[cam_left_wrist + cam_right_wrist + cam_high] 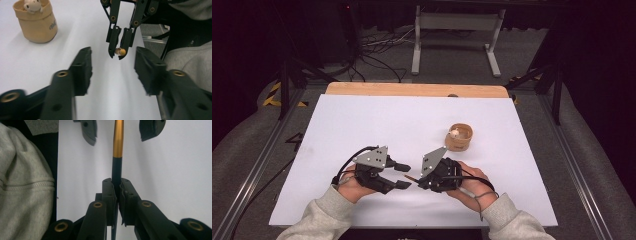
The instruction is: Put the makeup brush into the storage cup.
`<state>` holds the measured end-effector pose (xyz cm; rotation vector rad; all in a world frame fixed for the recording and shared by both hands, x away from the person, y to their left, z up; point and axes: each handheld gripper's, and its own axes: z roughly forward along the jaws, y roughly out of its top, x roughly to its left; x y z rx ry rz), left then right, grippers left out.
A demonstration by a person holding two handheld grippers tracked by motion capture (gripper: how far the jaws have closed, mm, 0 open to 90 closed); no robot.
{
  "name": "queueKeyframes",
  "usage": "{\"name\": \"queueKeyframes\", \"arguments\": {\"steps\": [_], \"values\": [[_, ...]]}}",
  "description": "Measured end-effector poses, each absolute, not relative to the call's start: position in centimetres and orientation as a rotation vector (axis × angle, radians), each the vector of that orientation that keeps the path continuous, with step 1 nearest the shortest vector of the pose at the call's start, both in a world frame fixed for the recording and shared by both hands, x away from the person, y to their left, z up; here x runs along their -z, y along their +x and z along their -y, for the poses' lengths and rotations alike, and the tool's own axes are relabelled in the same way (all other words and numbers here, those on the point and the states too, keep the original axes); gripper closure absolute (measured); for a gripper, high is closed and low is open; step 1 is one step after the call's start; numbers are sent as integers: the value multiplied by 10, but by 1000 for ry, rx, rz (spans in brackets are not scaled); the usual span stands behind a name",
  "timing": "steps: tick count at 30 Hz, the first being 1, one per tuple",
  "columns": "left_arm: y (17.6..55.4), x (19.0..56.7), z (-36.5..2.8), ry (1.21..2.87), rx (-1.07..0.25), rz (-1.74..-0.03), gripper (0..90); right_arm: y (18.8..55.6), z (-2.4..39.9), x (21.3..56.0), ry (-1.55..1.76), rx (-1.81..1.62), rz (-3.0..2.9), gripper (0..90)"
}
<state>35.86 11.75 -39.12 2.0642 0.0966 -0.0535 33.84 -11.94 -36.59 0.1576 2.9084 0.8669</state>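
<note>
My right gripper [117, 182] is shut on a thin stick [118, 142] with a black shaft and a golden end, which points straight out from its jaws. In the high view this gripper [418, 181] faces left near the table's front edge, the stick [409, 177] jutting toward my left gripper [406, 176]. The left gripper [113, 52] stands open, its jaws on either side of the stick's golden tip [121, 51] without touching it.
A tan pouch [459, 137] with a small white figure [31, 5] inside stands behind the right gripper. A white sheet [387, 120] covers the table; a wooden strip [412, 89] edges its far side. Grey sleeves [22, 182] enter from the front.
</note>
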Motion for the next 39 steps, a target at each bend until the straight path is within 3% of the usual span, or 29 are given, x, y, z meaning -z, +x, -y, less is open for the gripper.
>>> {"name": "queueKeyframes", "arguments": {"steps": [4,15,39], "values": [[359,390,-122,2035,29,-128,259,339,124,362,180,-923,-2888,837],[363,392,-140,1953,-53,-245,93,345,144,352,299,-1169,-2770,836],[361,402,-173,1873,-153,-367,14,354,170,340,527,-1481,-2452,835]]}}
